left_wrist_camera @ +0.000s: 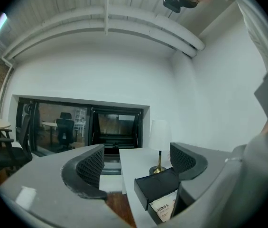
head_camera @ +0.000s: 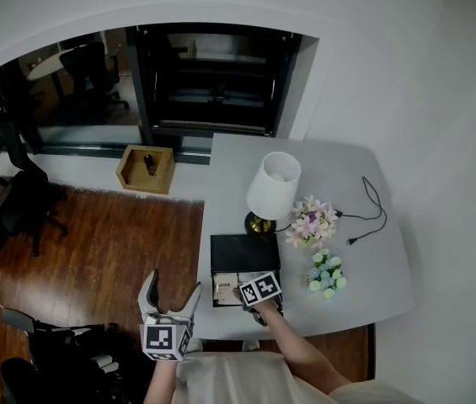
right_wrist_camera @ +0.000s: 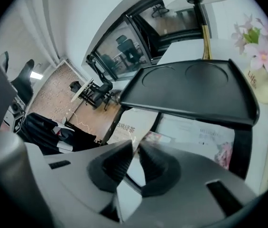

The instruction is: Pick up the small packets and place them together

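Down at the lower left of the head view: left gripper [head_camera: 173, 289] held off the table's edge, over the wood floor [head_camera: 120, 242]. Its own view shows both jaws spread wide, with nothing between them.

Centre frame, near edge of the white table [head_camera: 347, 175]: black box [head_camera: 244, 251], its front compartment open with packets lying in it. The right gripper [head_camera: 256, 298] sits at that compartment.

In the right gripper view, the jaws are drawn almost together and pinch the thin near edge of a white packet [right_wrist_camera: 130, 127]. The packet is flat and paper-like, white, with dark printed characters across its face. It lies at the left end of the compartment, under the box's black upper tray, which has two round recesses. Right of it in the same compartment is a second white printed packet [right_wrist_camera: 200, 136], then a pinkish one [right_wrist_camera: 224, 155], partly hidden.

Further right on the table: lamp [head_camera: 273, 185], then pink flowers [head_camera: 312, 222].
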